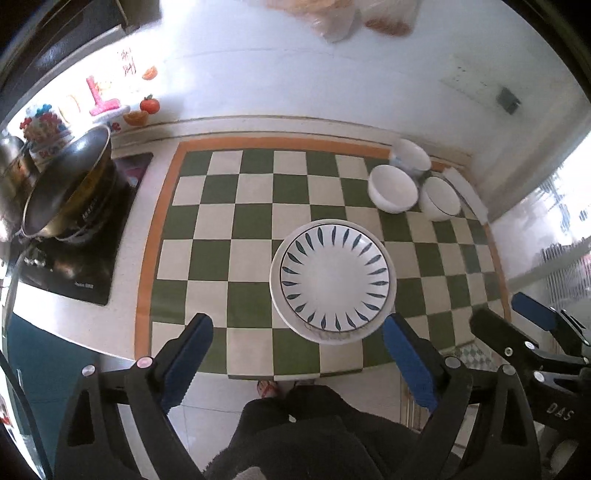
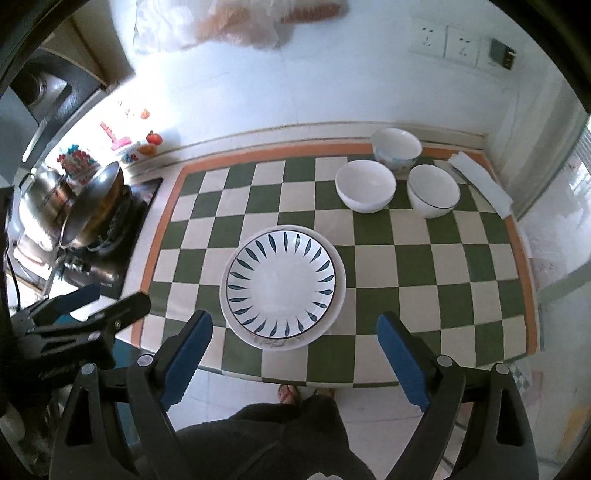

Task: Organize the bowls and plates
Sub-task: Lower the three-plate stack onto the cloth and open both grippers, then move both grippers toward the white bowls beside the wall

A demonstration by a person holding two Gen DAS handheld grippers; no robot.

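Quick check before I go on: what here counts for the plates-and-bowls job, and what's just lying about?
For the job:
leaf-pattern plate, stacked on a white plate
three bowls

Lying about:
pans on the stove
folded paper
wall sockets
checked mat

The lower plate is mostly hidden under the leaf-patterned plate; only its rim and a bit of near-edge decoration show. The far bowl is partly covered by the two bowls in front. Bags on the wall are blurred and cut off at the top. The steel pot is cut at the left edge. Stove lettering is too small to read.
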